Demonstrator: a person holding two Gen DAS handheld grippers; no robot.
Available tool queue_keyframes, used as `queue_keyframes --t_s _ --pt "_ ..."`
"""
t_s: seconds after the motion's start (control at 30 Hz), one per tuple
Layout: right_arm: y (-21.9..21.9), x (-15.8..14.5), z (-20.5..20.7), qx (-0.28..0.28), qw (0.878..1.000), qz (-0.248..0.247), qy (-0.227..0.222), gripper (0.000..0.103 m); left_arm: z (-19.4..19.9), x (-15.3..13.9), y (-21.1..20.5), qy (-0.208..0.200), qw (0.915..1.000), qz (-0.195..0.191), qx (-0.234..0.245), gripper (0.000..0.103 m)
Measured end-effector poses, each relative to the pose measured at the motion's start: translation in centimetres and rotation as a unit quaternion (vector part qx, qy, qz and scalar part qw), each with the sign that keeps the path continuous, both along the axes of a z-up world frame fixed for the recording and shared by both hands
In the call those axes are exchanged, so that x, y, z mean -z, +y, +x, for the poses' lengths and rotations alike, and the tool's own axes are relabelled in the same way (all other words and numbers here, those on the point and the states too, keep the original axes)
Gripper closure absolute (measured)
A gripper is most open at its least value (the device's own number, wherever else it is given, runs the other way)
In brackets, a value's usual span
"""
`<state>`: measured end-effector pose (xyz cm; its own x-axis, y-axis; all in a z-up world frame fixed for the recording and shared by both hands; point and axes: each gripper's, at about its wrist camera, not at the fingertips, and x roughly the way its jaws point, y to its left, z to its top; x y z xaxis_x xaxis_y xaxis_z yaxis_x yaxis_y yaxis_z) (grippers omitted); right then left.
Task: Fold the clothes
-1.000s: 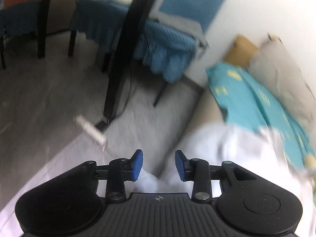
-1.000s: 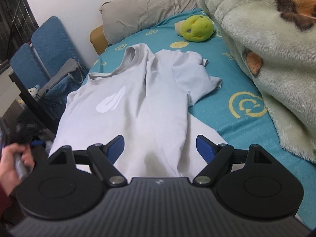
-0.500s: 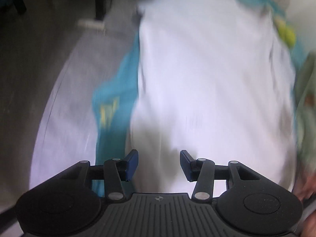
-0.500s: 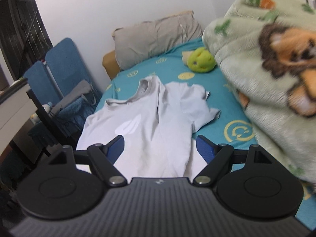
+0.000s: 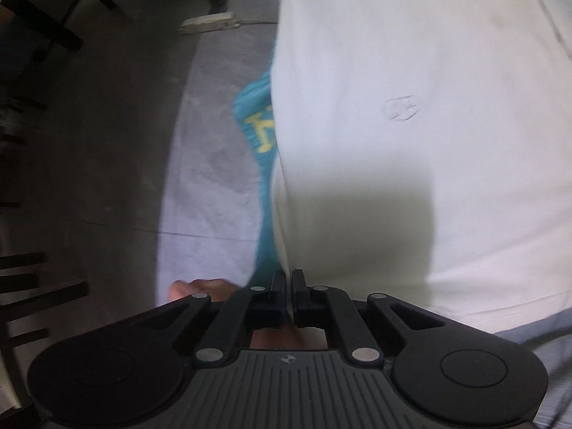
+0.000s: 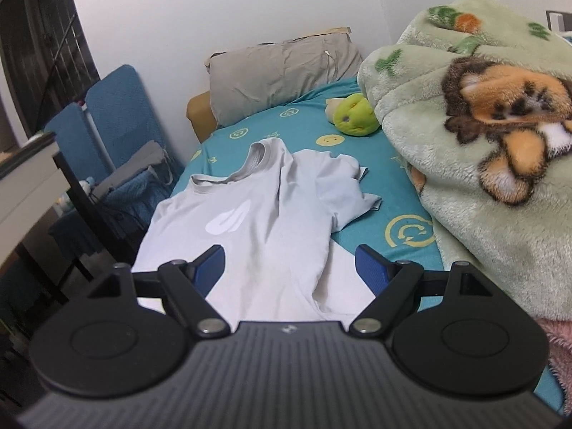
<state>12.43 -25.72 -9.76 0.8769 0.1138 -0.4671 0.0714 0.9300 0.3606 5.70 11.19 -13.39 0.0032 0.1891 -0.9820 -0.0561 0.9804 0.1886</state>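
Note:
A white T-shirt lies spread on a teal bed sheet, collar toward the pillow, one sleeve folded over on the right. It also fills the left wrist view. My left gripper is shut on the shirt's left edge near the hem, at the side of the bed. My right gripper is open and empty, held above the shirt's lower end.
A green fleece blanket is heaped on the right of the bed. A grey pillow and a green plush toy lie at the head. Blue chairs and a dark desk stand left. Grey floor lies beside the bed.
My left gripper swung from the floor side down to the shirt's left edge and closed on it. My right gripper rose and pulled back a little, staying open.

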Motion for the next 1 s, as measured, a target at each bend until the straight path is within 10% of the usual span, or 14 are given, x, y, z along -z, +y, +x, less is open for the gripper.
queue_keyframes --t_s 0.3,0.6,0.87,1.0 --pt "0.2 -1.2 -0.3 -0.017 1.0 0.003 -0.025 0.022 0.9 -8.2 -1.9 -0.152 0.9876 -0.021 0.033 0.046" --pt "1.1 -2.3 -1.1 -0.026 0.997 -0.039 -0.053 0.022 2.5 -18.0 -7.1 -0.368 0.9254 -0.048 0.074 0.018" --pt "1.7 -2.7 -1.3 -0.035 0.995 -0.06 -0.072 0.022 3.2 -19.1 -10.8 -0.477 0.872 -0.062 0.089 0.011" --pt "2.2 -2.7 -1.2 -0.045 0.993 -0.077 -0.078 0.067 2.5 -14.7 -10.7 -0.512 0.853 -0.07 0.076 0.01"
